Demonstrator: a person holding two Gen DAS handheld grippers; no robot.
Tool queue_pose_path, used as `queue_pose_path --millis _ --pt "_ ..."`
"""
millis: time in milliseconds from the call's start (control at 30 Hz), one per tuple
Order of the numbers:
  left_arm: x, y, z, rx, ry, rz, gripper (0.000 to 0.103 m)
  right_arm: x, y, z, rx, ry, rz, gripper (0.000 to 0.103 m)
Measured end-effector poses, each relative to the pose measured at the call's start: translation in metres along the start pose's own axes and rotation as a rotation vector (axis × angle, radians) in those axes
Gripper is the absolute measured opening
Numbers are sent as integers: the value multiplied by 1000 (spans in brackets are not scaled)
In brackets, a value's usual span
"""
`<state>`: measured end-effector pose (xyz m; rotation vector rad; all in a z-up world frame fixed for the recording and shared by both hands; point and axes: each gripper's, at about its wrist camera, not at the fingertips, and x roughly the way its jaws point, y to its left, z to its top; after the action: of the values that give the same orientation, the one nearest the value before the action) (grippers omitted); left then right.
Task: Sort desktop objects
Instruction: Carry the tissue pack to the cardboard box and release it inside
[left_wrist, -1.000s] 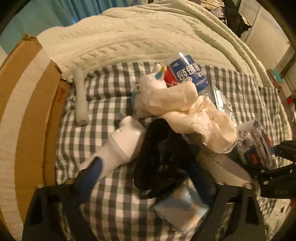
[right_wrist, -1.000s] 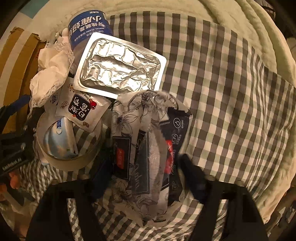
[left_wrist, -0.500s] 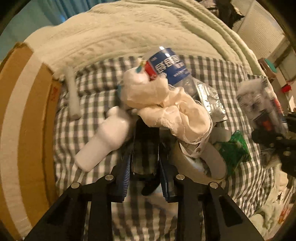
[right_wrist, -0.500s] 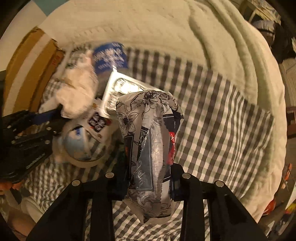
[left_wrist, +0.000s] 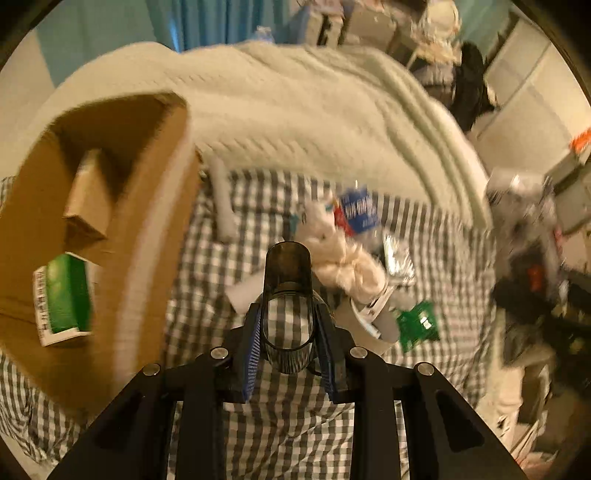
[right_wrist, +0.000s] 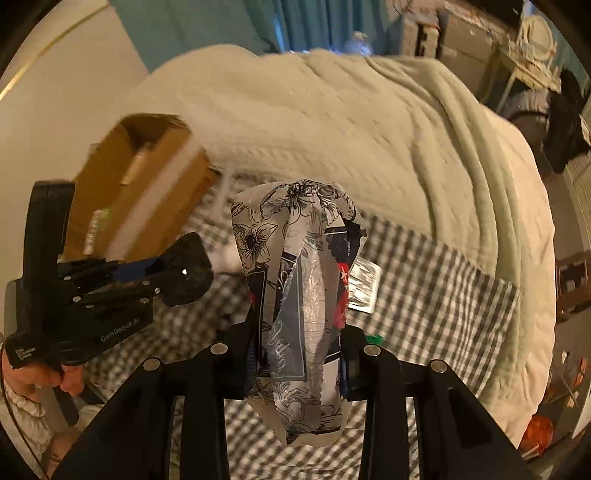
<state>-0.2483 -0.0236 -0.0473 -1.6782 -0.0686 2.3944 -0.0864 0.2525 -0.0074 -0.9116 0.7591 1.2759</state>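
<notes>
While both lift: each hand-held gripper carries one item above the bed.
Left hand-held gripper (left_wrist: 287, 328): jaws narrowed onto a dark translucent cap (left_wrist: 287, 291), pads pressing its sides.
Right hand-held gripper (right_wrist: 297, 354): closed around a floral-print tissue pack (right_wrist: 295, 295), held upright.
Checked cloth (left_wrist: 288, 424): carries the blue-labelled bottle (left_wrist: 356, 210), crumpled white cloth (left_wrist: 343, 258) and green packet (left_wrist: 419, 325).
Cardboard box (left_wrist: 147, 236): left of the cloth, with a green-and-white carton (left_wrist: 62, 299) inside.

Motion blur smears the open brown cardboard box (left_wrist: 110, 236) left of the tool; the flowered plastic pack (right_wrist: 299, 302) hides the checked cloth behind it.
</notes>
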Motion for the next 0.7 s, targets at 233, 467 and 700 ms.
queue_pose_path --millis 233,467,700 --pt "-77 62 9 -159 -150 -67 28 -16 77 35 -36 -74 32 32" --pt "-120 133 7 -267 -249 7 28 -8 138 69 -25 -111 103 32" --pt "-108 185 -1 -265 -244 120 28 33 194 97 -27 -99 160 32"
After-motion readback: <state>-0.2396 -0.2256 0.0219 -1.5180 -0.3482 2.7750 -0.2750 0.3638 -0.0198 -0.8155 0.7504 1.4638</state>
